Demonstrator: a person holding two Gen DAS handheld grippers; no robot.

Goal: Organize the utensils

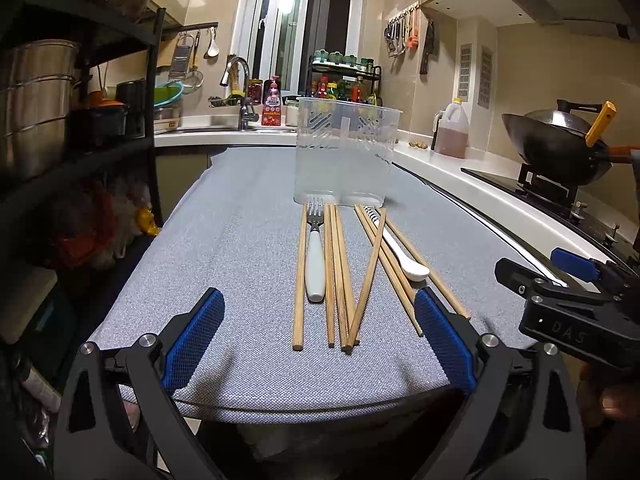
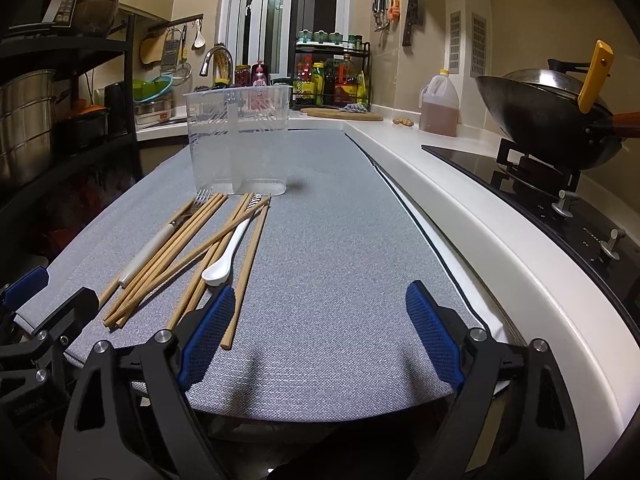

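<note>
two grippers in my views, both with jaws apart, nothing between pads. left gripper (image 1: pixel 320 340) hangs over near edge of grey mat (image 1: pixel 248 240), its fingers flanking near ends of chopsticks (image 1: pixel 340 280). right gripper (image 2: pixel 320 332) sits right of pile over bare mat, its left pad just beside one chopstick. white-handled fork (image 1: pixel 315 256) and white spoon (image 1: pixel 412 268) lie among chopsticks, all pointing at clear plastic holder (image 1: pixel 344 152), upright at far end. only writing i can read: "das" on right gripper body.
</note>
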